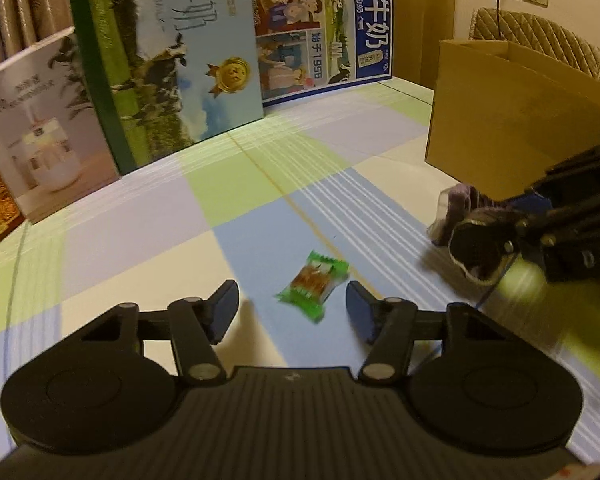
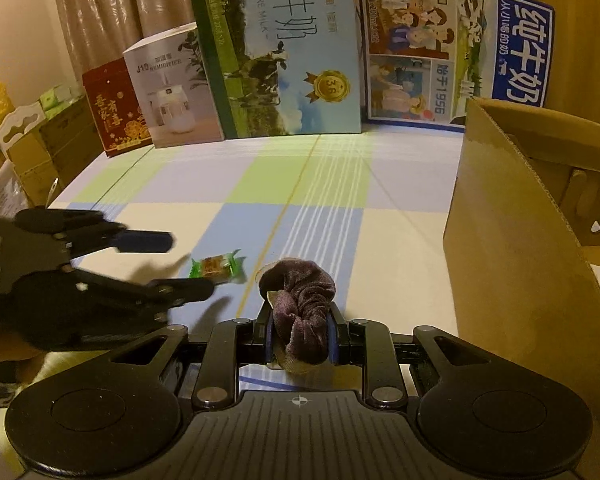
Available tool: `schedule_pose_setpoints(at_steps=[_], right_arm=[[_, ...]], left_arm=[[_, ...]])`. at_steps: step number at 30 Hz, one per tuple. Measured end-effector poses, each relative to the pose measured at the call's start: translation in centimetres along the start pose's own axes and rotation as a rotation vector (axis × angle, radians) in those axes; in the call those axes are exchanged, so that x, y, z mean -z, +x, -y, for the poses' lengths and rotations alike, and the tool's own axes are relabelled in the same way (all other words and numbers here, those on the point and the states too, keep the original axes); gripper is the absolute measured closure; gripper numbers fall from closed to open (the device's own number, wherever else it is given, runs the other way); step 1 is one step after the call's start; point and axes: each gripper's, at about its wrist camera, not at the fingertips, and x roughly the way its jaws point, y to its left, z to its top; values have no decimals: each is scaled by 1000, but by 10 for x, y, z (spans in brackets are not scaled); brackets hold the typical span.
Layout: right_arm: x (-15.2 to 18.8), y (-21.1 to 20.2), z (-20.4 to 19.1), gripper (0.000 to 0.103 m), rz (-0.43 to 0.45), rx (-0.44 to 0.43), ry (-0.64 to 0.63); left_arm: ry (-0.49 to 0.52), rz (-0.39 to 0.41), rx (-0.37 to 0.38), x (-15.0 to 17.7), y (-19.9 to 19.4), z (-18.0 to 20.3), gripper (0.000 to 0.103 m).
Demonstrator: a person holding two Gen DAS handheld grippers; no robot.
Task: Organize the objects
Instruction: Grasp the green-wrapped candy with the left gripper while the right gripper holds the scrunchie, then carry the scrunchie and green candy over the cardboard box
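Note:
A green-wrapped candy [image 1: 313, 285] lies on the checked tablecloth, just ahead of and between the fingertips of my open left gripper [image 1: 292, 310]. It also shows in the right wrist view [image 2: 217, 267], with the left gripper [image 2: 180, 262] around it, jaws apart. My right gripper [image 2: 300, 334] is shut on a purple velvet scrunchie [image 2: 302, 300] and holds it just above the cloth. In the left wrist view the right gripper [image 1: 472, 248] and the scrunchie [image 1: 466, 210] are at the right, in front of an open cardboard box [image 1: 512, 120].
The cardboard box [image 2: 520, 240] stands open at the right. Milk cartons [image 2: 284, 56], a humidifier box [image 2: 168, 88] and a red box [image 2: 114, 108] line the back edge. More boxes [image 2: 40, 140] stand beyond the table's left edge.

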Motion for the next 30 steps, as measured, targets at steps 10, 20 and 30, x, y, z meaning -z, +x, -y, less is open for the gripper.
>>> schedule_pose_setpoints(at_steps=[10, 20, 30], right_arm=[[3, 1, 5, 81, 0, 12, 20], [-3, -27, 0, 81, 38, -24, 37], [8, -136, -17, 81, 128, -37, 44]], left_arm=[[37, -46, -3, -13, 19, 13, 87], [-183, -93, -99, 3, -40, 14, 87], [-312, -38, -139, -10, -142, 64, 87]])
